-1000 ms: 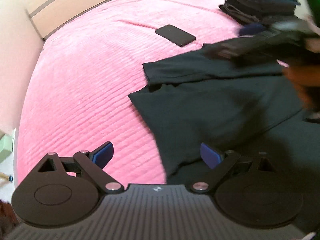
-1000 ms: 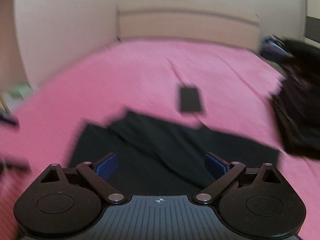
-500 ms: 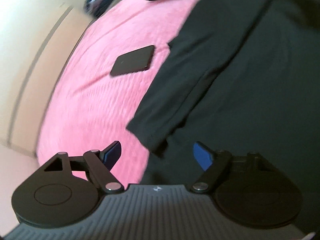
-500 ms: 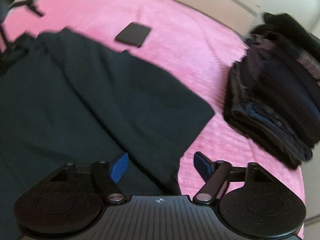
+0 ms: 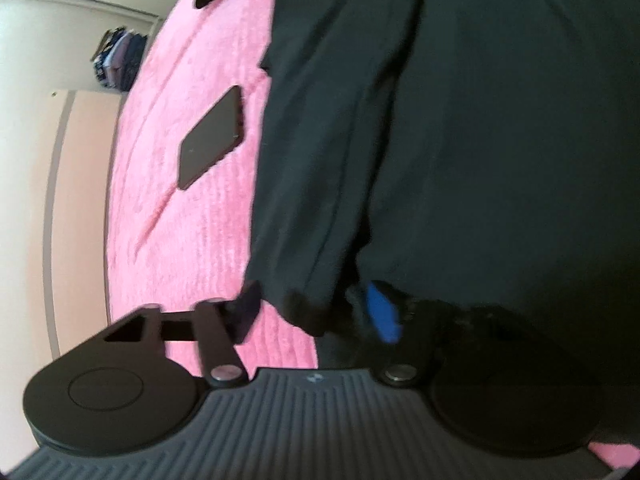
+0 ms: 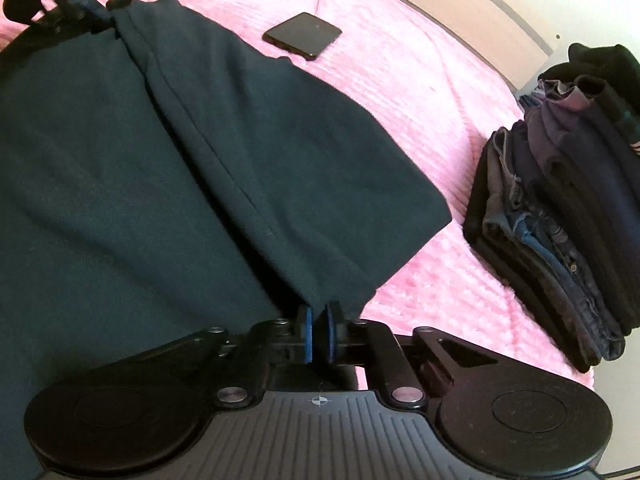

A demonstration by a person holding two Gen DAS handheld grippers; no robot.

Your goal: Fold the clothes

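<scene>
Dark teal garment (image 6: pixel 168 152) spread on pink bedspread (image 6: pixel 420 92); right gripper (image 6: pixel 317 334) clenched on hem corner, left gripper (image 5: pixel 316 312) released, straddling opposite edge. Advised: equal tension, edges aligned.

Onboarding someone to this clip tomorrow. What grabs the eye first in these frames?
The dark garment, spread over most of the pink bed, dominates both views. The right gripper is shut on its near edge, while the left gripper sits open astride the far edge. Next come the black phone lying beyond the garment and the stack of folded clothes off to the right.
</scene>
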